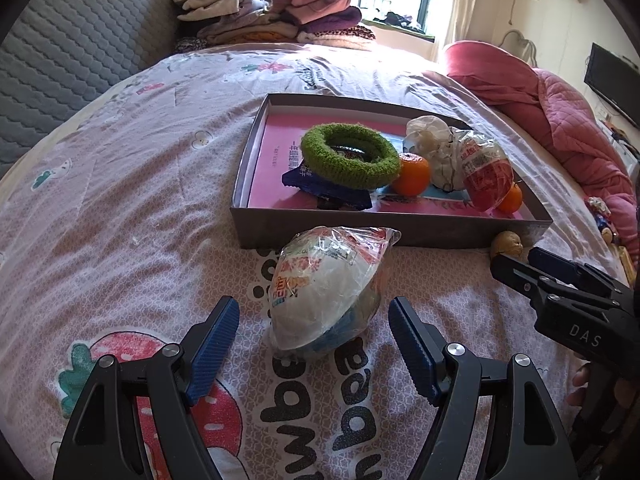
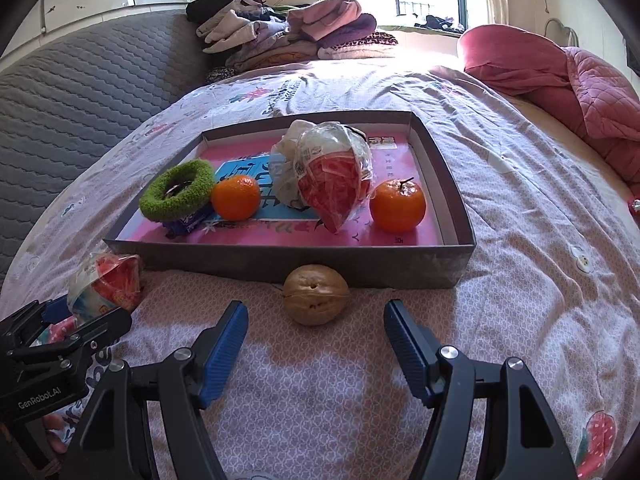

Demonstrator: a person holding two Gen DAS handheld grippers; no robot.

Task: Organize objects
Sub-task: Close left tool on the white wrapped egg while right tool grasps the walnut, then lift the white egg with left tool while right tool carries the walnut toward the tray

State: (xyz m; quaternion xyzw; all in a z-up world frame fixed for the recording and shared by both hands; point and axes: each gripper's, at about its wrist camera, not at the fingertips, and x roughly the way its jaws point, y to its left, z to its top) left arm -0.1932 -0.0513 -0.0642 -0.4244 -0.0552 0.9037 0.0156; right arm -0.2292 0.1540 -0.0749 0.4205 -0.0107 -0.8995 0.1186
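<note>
A shallow grey box [image 1: 360, 236] [image 2: 280, 258] with a pink floor lies on the bed. It holds a green fuzzy ring [image 1: 350, 156] [image 2: 178, 190], two oranges [image 2: 236, 203] [image 2: 397, 205], a red-and-clear wrapped packet [image 2: 336, 184] and a blue wrapper [image 1: 320, 188]. A white wrapped packet [image 1: 324, 292] [image 2: 104, 288] lies in front of the box, between the fingers of my open left gripper [image 1: 314, 338]. A walnut [image 2: 316, 294] [image 1: 507, 243] lies by the box's front wall, just ahead of my open right gripper [image 2: 316, 338].
A pink patterned bedsheet [image 1: 140, 200] covers the bed. Folded clothes [image 1: 272, 16] are piled at the back. A red quilt [image 1: 560, 112] lies at the right. A grey padded headboard [image 1: 80, 52] stands on the left.
</note>
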